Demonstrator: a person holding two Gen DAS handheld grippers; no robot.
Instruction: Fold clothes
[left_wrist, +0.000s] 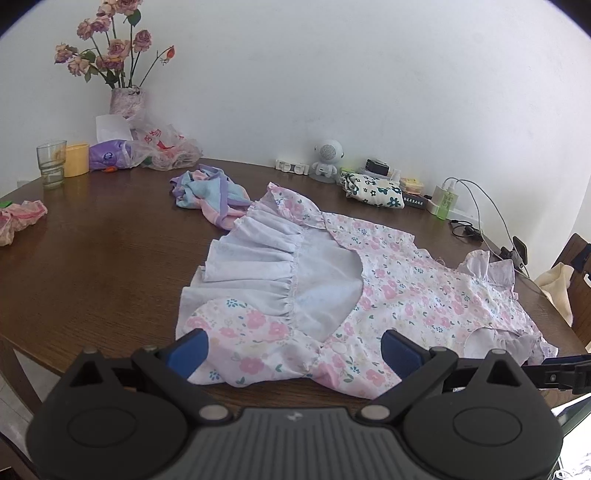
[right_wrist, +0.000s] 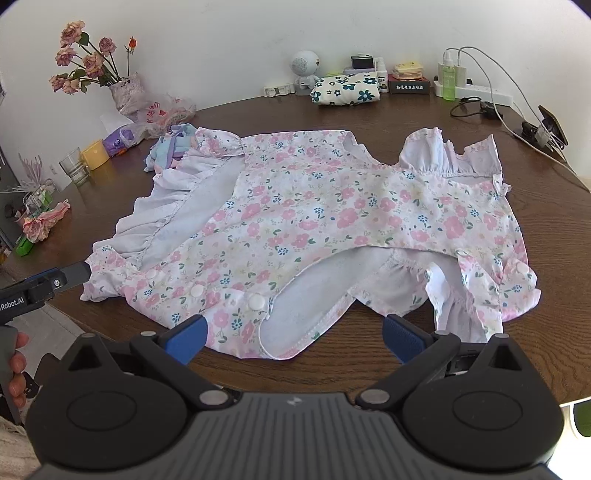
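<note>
While the floral romper (right_wrist: 314, 206) lies flat on the table (right_wrist: 369, 354), long axis nine-to-three, both claws gape empty: left claw (left_wrist: 295, 347) at its nine o'clock end, right claw (right_wrist: 295, 332) at six.

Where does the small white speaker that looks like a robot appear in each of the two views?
Left wrist view: the white speaker stands at the table's far edge, above centre, by the wall.
Right wrist view: the speaker is near the top, slightly right of centre.
Shared landmark: the folded flowered cloth lies just to its right.
</note>
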